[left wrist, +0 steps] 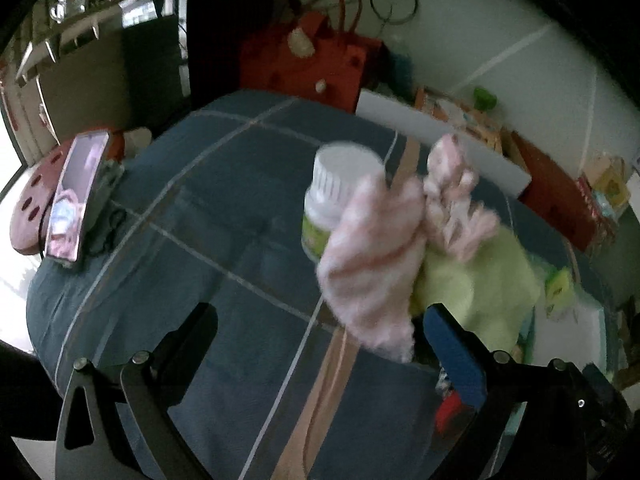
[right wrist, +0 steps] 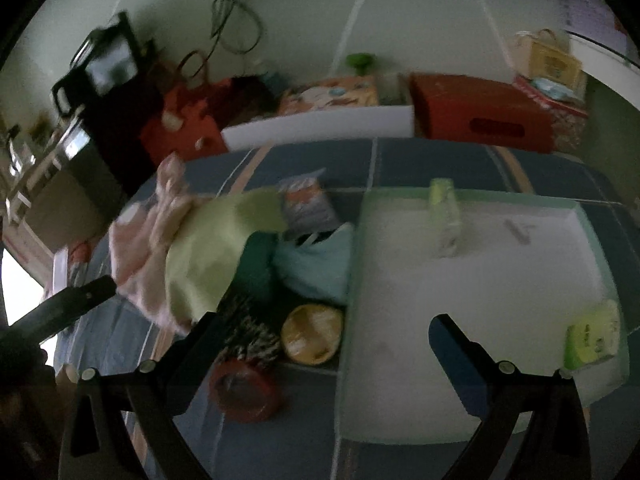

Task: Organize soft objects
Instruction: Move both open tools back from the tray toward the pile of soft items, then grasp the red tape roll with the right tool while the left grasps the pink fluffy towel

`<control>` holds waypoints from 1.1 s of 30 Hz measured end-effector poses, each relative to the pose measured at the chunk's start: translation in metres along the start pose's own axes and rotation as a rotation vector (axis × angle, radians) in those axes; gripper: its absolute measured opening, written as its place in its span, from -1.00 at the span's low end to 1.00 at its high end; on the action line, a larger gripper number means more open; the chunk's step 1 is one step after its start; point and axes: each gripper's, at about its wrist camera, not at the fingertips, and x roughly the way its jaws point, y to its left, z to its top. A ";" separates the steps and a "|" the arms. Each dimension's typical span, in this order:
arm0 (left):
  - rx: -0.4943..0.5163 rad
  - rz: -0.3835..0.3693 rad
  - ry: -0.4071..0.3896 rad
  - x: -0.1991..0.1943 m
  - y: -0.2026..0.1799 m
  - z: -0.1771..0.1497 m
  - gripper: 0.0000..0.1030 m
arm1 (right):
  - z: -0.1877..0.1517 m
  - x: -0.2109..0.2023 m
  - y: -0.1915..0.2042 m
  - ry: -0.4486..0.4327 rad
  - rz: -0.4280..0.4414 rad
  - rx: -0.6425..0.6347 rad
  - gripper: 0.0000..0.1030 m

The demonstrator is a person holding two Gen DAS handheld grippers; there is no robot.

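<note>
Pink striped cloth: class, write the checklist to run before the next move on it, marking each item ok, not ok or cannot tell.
1. Left gripper open: ok.
2. Pink striped cloth between its fingers: cannot tell, blurred.
3. Cloth apart from the white-capped bottle: not ok, it overlaps the bottle in view.
4. Cloth apart from the yellow-green cloth: not ok, they overlap.
5. Right gripper open and empty: ok.
6. White tray has bare floor: ok.

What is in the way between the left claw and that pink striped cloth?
Nothing visible. The left gripper is open, and the pink striped cloth lies just ahead, nearer its blue-padded finger. The white-capped bottle stands behind the cloth, and the yellow-green cloth lies beside it.
</note>
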 end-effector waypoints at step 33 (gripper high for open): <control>-0.047 -0.022 0.217 0.043 0.033 -0.010 0.99 | -0.045 0.058 0.058 0.237 0.100 -0.178 0.82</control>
